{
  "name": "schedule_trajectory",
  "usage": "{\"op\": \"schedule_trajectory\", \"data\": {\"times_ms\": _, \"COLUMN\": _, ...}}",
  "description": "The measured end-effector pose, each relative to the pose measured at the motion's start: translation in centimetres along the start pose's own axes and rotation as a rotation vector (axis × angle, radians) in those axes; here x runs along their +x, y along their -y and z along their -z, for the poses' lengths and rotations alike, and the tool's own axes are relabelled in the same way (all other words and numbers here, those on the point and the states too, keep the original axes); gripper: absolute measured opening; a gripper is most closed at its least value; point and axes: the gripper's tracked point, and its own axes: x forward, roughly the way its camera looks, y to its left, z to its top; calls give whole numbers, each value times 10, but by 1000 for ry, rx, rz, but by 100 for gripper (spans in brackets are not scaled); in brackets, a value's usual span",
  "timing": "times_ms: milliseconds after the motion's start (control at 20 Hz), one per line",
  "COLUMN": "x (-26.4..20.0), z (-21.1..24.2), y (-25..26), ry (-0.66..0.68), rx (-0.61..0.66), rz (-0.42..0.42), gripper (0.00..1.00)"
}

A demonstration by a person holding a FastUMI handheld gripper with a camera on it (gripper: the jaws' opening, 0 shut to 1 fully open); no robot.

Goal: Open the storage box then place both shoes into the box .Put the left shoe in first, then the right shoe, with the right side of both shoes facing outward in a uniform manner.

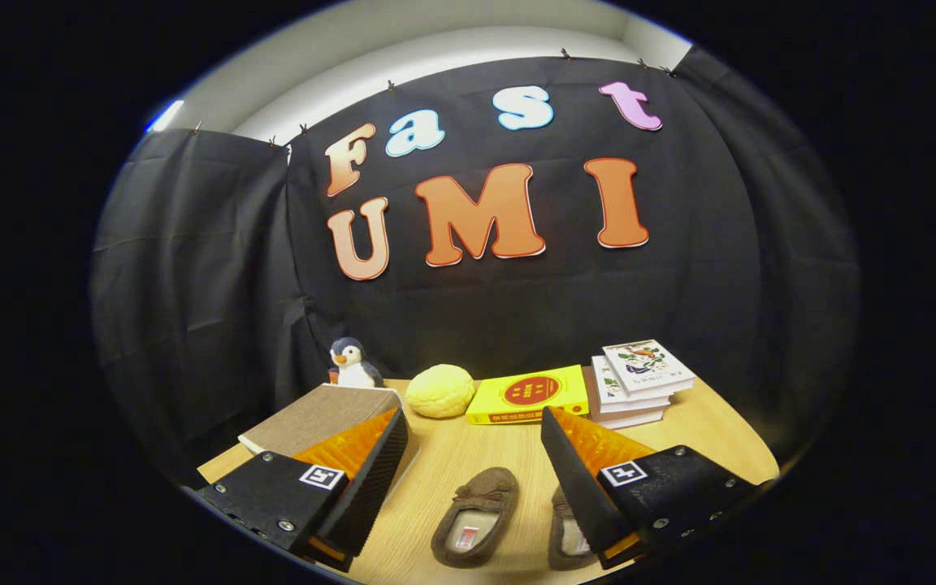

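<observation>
The hand-held gripper (474, 455) hovers released, fingers spread wide above the counter (476, 455), framing the two brown slippers (476, 516) side by side below, while the closed storage box (318, 416) waits just beyond its left finger.

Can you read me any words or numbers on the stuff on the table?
On the yellow book: writing in a red circle, too blurred to read.
On the top book of the stack: a line of print, too small to read.
On the tag inside the shoe between the open gripper fingers: too small to read.
On the gripper: marker squares, patterns, not words.
</observation>
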Motion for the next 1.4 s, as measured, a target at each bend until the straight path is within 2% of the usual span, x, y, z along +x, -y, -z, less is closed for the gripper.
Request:
{"op": "schedule_trajectory", "data": {"times_ms": 350, "x": 43, "z": 77, "y": -63, "ry": -264, "rx": 544, "rz": -273, "gripper": 100}}
{"op": "schedule_trajectory", "data": {"times_ms": 600, "x": 64, "z": 108, "y": -91, "ry": -426, "rx": 806, "rz": -437, "gripper": 98}}
{"op": "schedule_trajectory", "data": {"times_ms": 850, "x": 82, "z": 120, "y": -120, "ry": -536, "rx": 933, "rz": -566, "gripper": 98}}
{"op": "schedule_trajectory", "data": {"times_ms": 1050, "x": 90, "z": 142, "y": -132, "ry": -612, "rx": 965, "rz": -602, "gripper": 98}}
{"op": "schedule_trajectory", "data": {"times_ms": 1400, "x": 97, "z": 153, "y": -155, "ry": -682, "rx": 1043, "rz": -691, "gripper": 98}}
